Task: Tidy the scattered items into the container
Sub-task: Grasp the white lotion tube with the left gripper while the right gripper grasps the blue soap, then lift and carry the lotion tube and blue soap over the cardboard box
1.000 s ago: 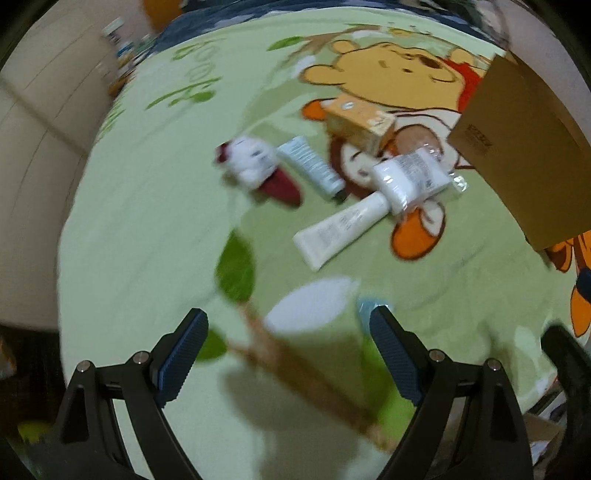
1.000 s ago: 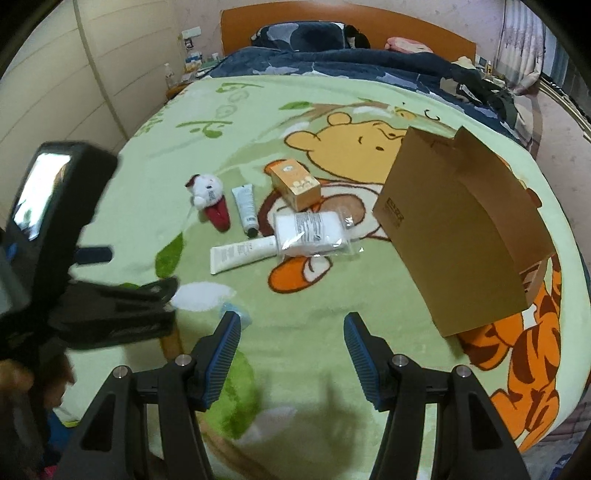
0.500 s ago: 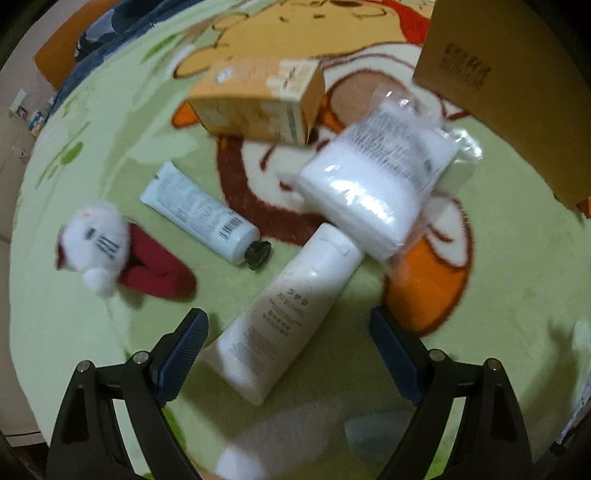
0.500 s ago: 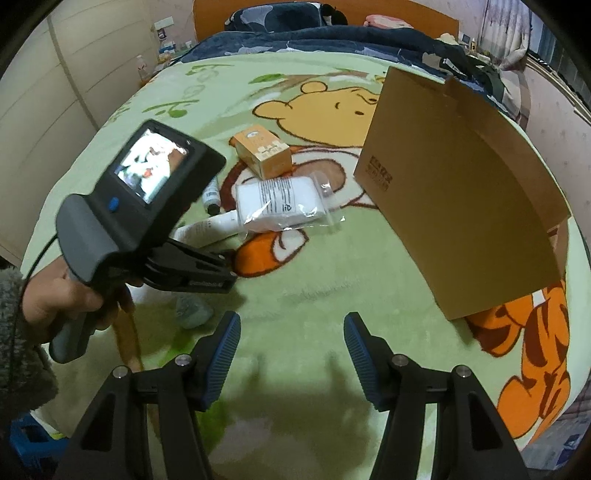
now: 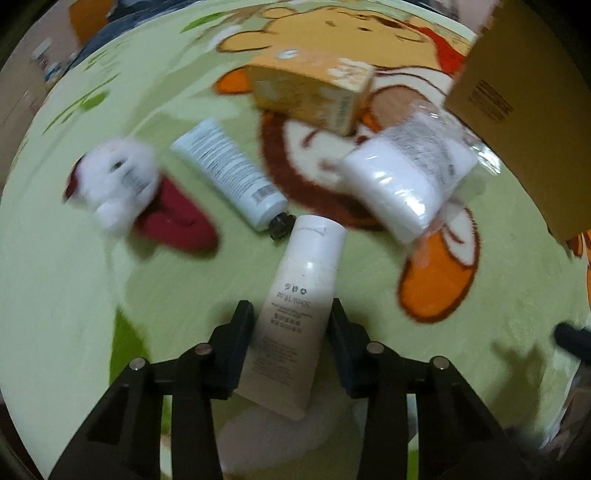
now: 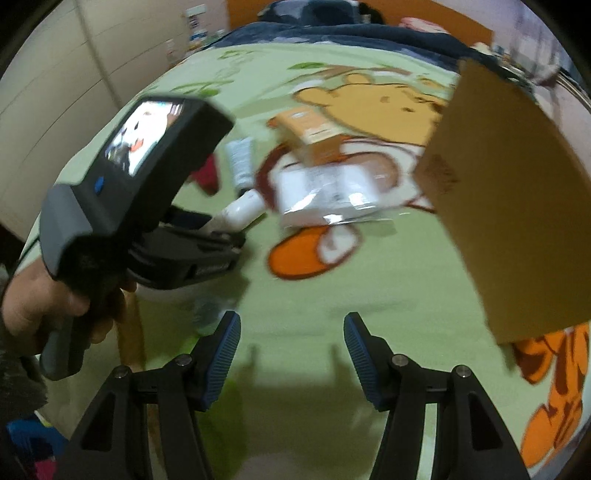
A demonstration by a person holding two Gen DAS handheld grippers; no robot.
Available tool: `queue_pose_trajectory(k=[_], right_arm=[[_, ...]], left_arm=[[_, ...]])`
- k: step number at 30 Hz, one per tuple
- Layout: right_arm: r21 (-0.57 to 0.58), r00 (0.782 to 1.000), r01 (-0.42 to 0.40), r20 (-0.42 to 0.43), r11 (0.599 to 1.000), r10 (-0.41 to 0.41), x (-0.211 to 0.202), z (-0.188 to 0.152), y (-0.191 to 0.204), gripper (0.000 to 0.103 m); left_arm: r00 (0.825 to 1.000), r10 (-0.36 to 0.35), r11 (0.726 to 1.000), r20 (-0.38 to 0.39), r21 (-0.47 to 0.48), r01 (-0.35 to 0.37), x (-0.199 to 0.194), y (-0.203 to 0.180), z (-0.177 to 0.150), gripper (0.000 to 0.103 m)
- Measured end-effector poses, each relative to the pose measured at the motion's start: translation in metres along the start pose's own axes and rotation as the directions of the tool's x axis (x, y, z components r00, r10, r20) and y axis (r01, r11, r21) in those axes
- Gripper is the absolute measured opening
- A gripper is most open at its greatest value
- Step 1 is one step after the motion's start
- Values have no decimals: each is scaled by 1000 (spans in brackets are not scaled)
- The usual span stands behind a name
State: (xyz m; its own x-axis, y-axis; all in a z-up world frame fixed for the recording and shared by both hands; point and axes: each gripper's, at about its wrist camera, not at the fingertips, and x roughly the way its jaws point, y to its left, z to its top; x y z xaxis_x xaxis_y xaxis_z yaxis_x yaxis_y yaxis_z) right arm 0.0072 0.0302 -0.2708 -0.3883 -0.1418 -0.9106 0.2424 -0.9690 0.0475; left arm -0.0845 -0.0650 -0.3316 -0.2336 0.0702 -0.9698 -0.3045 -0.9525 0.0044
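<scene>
My left gripper (image 5: 291, 325) is shut on the flat end of a white cream tube (image 5: 301, 295), which lies on the blanket with its cap end pointing away. Beyond it lie a pale blue tube (image 5: 229, 173), a white and red plush toy (image 5: 122, 184), an orange carton (image 5: 310, 92) and a plastic-wrapped white pack (image 5: 406, 181). The brown paper bag (image 5: 528, 103) stands at the right, also in the right wrist view (image 6: 517, 206). My right gripper (image 6: 291, 350) is open and empty over the blanket, right of the left gripper (image 6: 236, 232).
The items lie on a green cartoon blanket (image 6: 332, 288) on a bed. A dark blue duvet (image 6: 332, 29) and an orange headboard are at the far end. A beige wall (image 6: 74, 74) runs along the left.
My left gripper has moved forward over the white tube's flat end and closed on it. My right gripper has moved slightly closer to the items and stays open.
</scene>
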Motion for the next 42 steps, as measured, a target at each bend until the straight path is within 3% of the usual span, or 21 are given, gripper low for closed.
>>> queue_pose_trajectory(k=[4,7,12,14,21,28,34,37,42], right_arm=[[-148,999,-47,-17,988,44,30,-1,32,60],[-216,998,-55,-46,975,46,49,-2,46,60],[-285,997,-36,-69,958,17,71,-5,56,57],[-290,997,-42,-74,956,22,72,-7,55,43],[-180,994,-56,-100,982,38,60,-7,32,43],[-42,993,26,-116,999,-30,35,-17,-23,43],[64,997,72,-31,995,-70,-23,-1,-58,43],[110,996,73,40,991,-78,-63,17,-65,43],[132,984,85,144,988,-104,-121,44,-74,43]], left_arm=[[999,46,994,-21,-96,-48,-4,21,-15,41],[998,41,988,-37,-147,-46,-4,34,-22,41],[998,44,987,-46,-150,-50,-1,31,-18,43],[997,49,987,-52,-150,-56,1,29,-16,44],[998,51,986,-48,-156,-58,2,23,-11,42],[996,6,953,-83,-301,-31,-20,27,-19,37],[996,56,944,-76,-320,-78,-73,8,-12,29],[997,75,953,-18,-292,-77,-110,-18,3,29],[991,107,967,86,-241,-84,-163,-14,31,29]])
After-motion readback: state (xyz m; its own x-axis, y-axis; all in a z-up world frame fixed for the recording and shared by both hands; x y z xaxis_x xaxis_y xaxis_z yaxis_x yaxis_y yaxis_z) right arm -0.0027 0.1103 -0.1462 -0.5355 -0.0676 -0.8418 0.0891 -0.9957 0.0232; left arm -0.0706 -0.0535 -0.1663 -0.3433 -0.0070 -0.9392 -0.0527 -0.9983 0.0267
